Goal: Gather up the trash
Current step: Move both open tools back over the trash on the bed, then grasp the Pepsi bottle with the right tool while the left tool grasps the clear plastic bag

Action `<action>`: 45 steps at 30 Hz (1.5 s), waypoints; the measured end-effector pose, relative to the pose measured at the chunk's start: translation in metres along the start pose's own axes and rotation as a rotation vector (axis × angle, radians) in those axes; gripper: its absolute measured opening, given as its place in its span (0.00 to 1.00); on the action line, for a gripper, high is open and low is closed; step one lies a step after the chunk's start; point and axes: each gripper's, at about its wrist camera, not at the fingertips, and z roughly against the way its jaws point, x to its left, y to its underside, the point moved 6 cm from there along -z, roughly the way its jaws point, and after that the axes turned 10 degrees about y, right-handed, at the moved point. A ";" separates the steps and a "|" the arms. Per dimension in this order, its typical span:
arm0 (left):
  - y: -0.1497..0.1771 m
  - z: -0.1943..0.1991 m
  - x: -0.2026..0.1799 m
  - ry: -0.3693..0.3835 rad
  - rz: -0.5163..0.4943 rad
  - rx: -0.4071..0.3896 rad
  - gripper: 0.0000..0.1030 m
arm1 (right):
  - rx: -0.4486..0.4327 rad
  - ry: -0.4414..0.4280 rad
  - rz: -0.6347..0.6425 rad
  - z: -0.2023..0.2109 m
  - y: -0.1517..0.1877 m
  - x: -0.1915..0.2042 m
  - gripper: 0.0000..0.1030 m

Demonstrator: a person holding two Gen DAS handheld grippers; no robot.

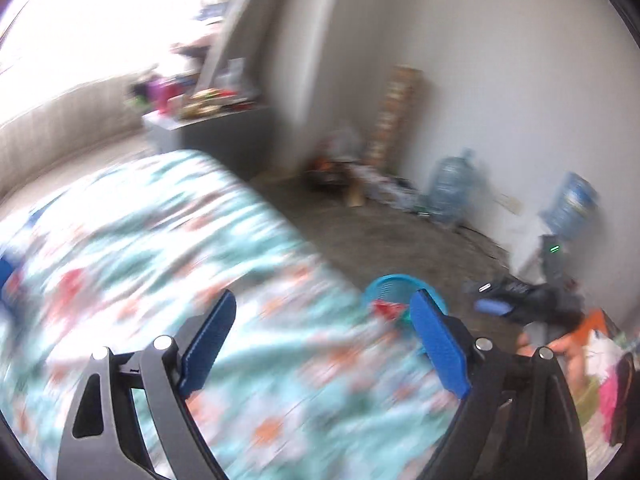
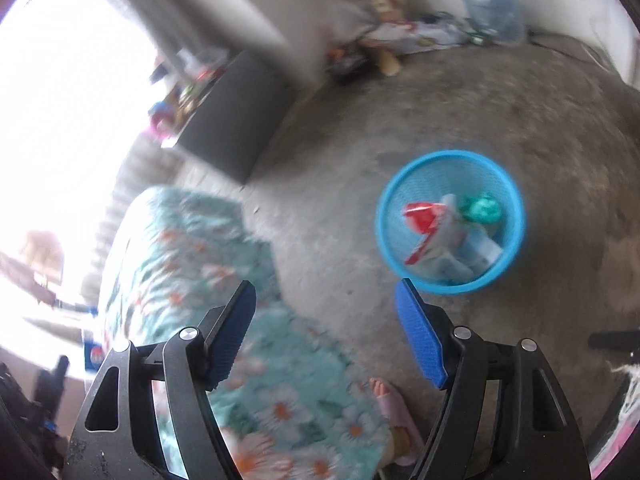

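Note:
A round blue mesh bin (image 2: 381, 216) stands on the concrete floor beside the bed. It holds a red wrapper (image 2: 420, 216), a crumpled green piece (image 2: 482, 208) and white packaging (image 2: 464, 252). My right gripper (image 2: 326, 292) hangs open and empty above the floor, left of and nearer than the bin. My left gripper (image 1: 324, 300) is open and empty over the floral bedspread. In the left wrist view, the bin (image 1: 394, 280) shows past the bed's edge, partly hidden by my right finger. Beyond it is a blue pad (image 1: 494, 306) of the right gripper. Both views are blurred.
The bed with its teal floral cover (image 1: 160, 260) (image 2: 224, 280) fills the near left. A grey cabinet (image 2: 236, 116) with clutter on top stands by the bright window. Two water jugs (image 1: 452, 184) (image 1: 572, 200) and a pile of litter (image 1: 340, 168) line the far wall.

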 end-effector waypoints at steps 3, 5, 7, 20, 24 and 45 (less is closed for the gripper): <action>0.028 0.040 0.037 -0.088 0.090 -0.036 0.84 | 0.019 -0.028 0.075 -0.001 0.009 0.032 0.67; 0.041 0.062 0.059 -0.138 0.143 -0.072 0.84 | 0.039 -0.053 0.127 -0.001 0.017 0.056 0.67; 0.050 0.082 0.078 -0.176 0.179 -0.110 0.84 | 0.053 -0.068 0.170 0.000 0.025 0.077 0.67; 0.077 0.161 0.162 -0.328 0.282 -0.257 0.84 | 0.179 -0.176 0.418 -0.006 0.101 0.214 0.67; 0.097 0.182 0.182 -0.375 0.328 -0.265 0.84 | 0.240 -0.282 0.527 -0.006 0.131 0.286 0.67; 0.130 0.260 0.208 -0.493 0.415 -0.357 0.84 | 0.614 -0.354 0.584 -0.134 0.249 0.551 0.58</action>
